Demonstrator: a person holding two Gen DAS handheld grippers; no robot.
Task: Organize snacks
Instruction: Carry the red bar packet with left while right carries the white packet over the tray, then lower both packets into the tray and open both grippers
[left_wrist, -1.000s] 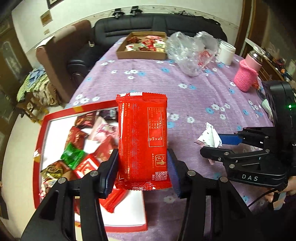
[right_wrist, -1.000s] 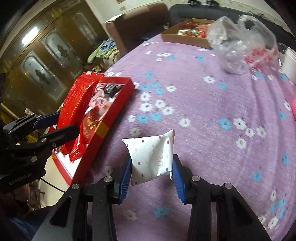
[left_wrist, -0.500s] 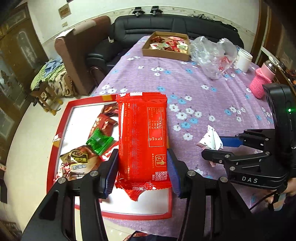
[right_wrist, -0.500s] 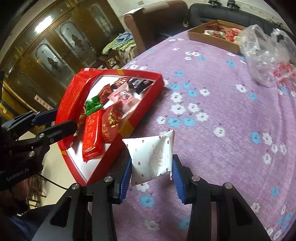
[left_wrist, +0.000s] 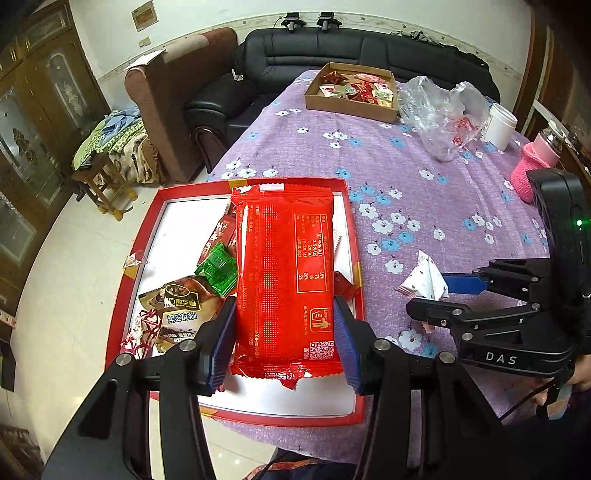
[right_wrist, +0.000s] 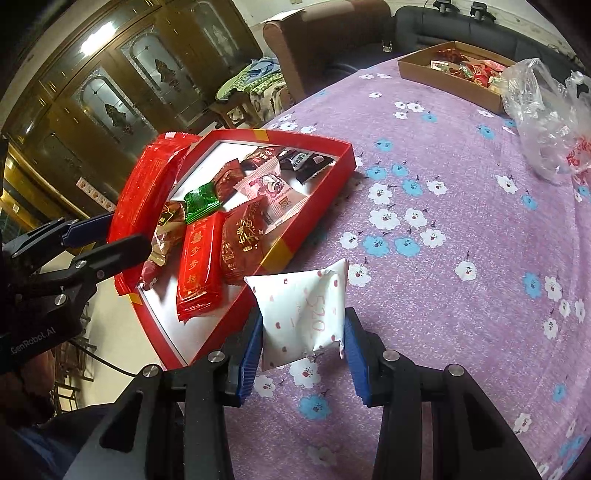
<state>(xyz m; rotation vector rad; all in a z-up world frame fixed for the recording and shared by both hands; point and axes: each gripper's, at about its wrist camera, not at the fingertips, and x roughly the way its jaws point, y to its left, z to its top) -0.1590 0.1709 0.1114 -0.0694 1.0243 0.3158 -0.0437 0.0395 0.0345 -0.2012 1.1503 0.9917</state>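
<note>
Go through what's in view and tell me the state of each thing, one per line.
left gripper: shut on big red packet, held above the red box
right gripper: shut on white pouch
red box: open, partly filled with snacks
cardboard box: open, holding snacks
plastic bag: crumpled, lying on the table

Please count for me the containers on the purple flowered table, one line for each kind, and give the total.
Red tray: 1
Brown cardboard box: 1
Clear plastic bag: 1
White cup: 1
Pink-sleeved bottle: 1
Total: 5
</note>
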